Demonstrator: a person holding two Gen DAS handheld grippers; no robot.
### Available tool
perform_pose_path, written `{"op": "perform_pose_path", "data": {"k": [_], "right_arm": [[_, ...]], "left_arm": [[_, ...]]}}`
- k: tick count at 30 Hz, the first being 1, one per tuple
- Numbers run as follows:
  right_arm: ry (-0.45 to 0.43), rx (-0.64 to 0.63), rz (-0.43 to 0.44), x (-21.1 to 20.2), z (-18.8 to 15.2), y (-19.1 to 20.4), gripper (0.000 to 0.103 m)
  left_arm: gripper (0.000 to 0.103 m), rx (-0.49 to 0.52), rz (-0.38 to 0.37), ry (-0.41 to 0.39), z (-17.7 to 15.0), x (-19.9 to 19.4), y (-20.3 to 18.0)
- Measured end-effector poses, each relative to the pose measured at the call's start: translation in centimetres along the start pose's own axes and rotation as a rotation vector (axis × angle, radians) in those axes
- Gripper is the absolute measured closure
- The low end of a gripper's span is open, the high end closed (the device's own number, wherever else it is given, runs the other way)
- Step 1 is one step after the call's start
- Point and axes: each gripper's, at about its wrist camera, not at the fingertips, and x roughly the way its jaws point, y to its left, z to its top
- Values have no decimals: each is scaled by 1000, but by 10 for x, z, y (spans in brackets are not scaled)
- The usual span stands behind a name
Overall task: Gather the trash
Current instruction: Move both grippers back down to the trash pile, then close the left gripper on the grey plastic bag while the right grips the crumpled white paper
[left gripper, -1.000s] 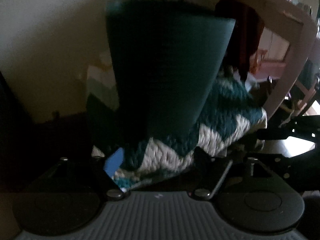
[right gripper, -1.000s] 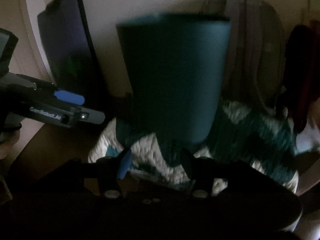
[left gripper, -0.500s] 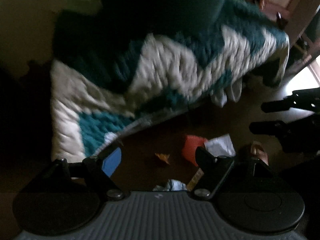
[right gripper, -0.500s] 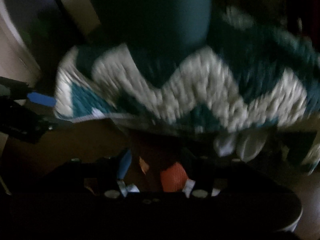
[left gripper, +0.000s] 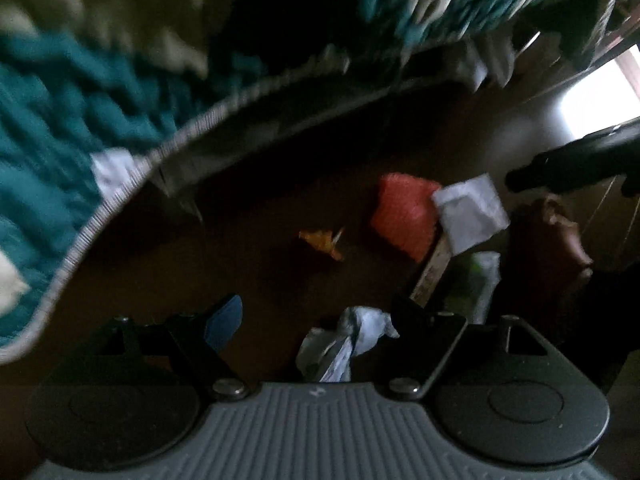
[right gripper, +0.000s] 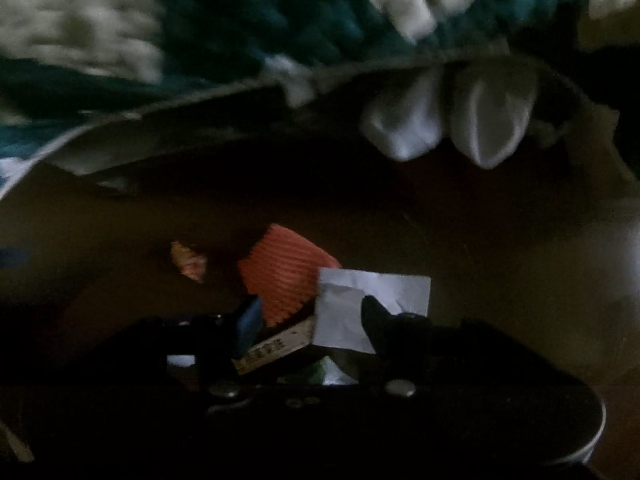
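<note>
Trash lies on a dark brown floor. An orange ridged wrapper [left gripper: 402, 216] touches a creased white paper [left gripper: 470, 210], with a cardboard strip [left gripper: 434, 272] below them. A small yellow-orange scrap [left gripper: 322, 240] lies to their left. My left gripper [left gripper: 320, 320] points down and is open, with a crumpled white wrapper [left gripper: 348, 344] on the floor below its gap. My right gripper [right gripper: 312, 326] is open over the white paper [right gripper: 372, 304], the cardboard strip [right gripper: 272, 350] and the orange wrapper [right gripper: 284, 276]. One of its dark fingers [left gripper: 560, 160] shows at the right of the left wrist view.
A teal and white knitted blanket [left gripper: 60, 128] overhangs the floor along the top of both views. White cloth pieces [right gripper: 452, 120] hang under its edge. A green and white packet [left gripper: 480, 280] and a brown object [left gripper: 552, 248] lie right of the trash. Bright light falls at the far right.
Both grippers have dropped and tipped down. The dark teal shape and wall have left the views, the blanket has slid to the top, and the floor trash has come in and grown larger.
</note>
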Motion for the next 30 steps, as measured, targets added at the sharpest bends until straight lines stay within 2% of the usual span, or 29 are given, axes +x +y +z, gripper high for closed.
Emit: {"op": "perform_pose_path", "data": {"k": [6,10,13,19,25,30], "right_arm": [[79,108,-36,51,-12,-24,49],[121,159,-42,77,-21,-36,50],[139,179,-49,92,-25,-41,50],[173,153,-65,116,-26,-42,50],[190,132,-53,131,-29,-39,50],[189,137,-36,138,-28,-39,50]], "left_arm": [[22,27,19,83,-18,54,-3],[22,82,35,107,-31,82,-14],[22,86,25,123,-38,96,-19],[22,87,16,123,-45,117,-29],[22,163,58,108,-51,132,-40],[23,207,56,109,-58,142,-44]]}}
